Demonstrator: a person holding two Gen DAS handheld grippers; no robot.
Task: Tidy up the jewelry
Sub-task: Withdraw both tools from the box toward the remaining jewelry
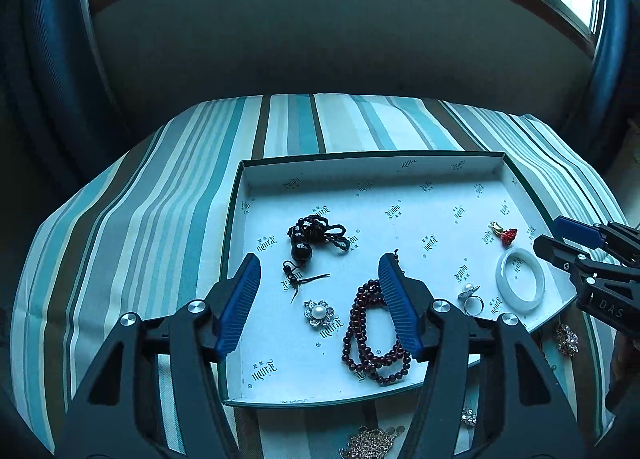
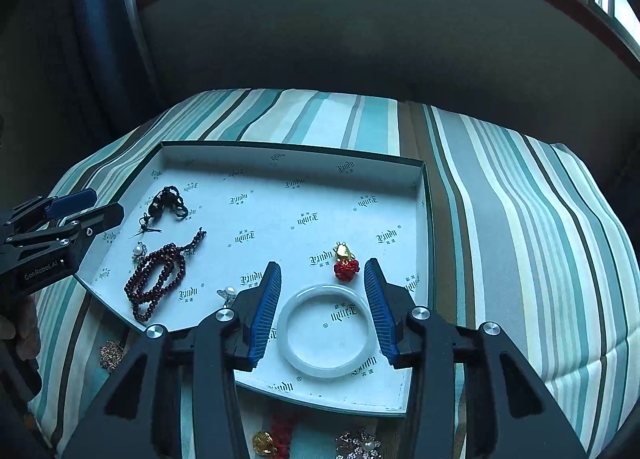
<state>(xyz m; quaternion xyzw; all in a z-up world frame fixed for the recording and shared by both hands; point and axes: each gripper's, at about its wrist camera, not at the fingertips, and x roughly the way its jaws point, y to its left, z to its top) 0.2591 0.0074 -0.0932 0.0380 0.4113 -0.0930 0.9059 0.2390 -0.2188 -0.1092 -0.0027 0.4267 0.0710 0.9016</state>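
A shallow white tray (image 1: 400, 175) (image 2: 280, 163) lies on a striped bed. In it are a black bead pendant on cord (image 1: 312, 237) (image 2: 166, 199), a dark red bead string (image 1: 370, 339) (image 2: 156, 283), a pearl flower brooch (image 1: 319, 312) (image 2: 139, 251), a pearl ring (image 1: 471, 297) (image 2: 227, 295), a white jade bangle (image 1: 520, 285) (image 2: 326, 329) and a red and gold charm (image 1: 505, 233) (image 2: 345, 263). My left gripper (image 1: 320, 271) (image 2: 86, 203) is open and empty above the tray's left part. My right gripper (image 2: 322, 271) (image 1: 550, 231) is open and empty above the bangle.
Loose pieces lie on the bedspread in front of the tray: a gold chain (image 1: 372, 443) (image 2: 111, 355), a crystal brooch (image 1: 566, 339) (image 2: 360, 445), a small sparkly piece (image 1: 468, 417), and a red and gold item (image 2: 274, 439). A dark wall and windows stand behind the bed.
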